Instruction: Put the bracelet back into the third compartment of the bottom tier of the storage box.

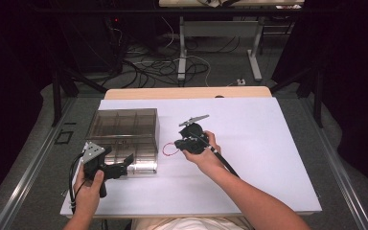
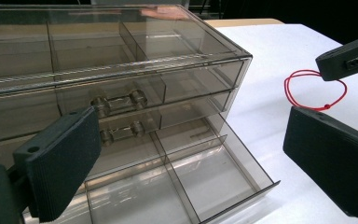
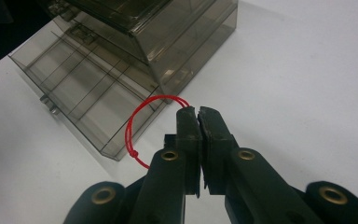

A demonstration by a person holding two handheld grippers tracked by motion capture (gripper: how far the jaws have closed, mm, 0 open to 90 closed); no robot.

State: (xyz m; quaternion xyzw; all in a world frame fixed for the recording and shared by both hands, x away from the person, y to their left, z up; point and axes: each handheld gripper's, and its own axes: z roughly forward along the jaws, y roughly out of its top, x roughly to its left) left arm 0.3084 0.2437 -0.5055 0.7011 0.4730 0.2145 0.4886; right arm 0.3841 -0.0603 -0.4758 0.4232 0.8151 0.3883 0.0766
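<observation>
Your right gripper (image 3: 198,111) is pinching the red string loop (image 3: 137,121). The open bottom drawer (image 3: 74,79) (clear organizer's) lies just left, nearer that hand.

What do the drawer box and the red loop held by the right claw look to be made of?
Drawer box: smoke-tinted clear plastic, glossy, probably rigid; dividers show through its walls and reflections run along its top. Red loop: thin cord or string, possibly elastic; it has a small knot and bends in a soft curve. The right claw is shut on it.
</observation>
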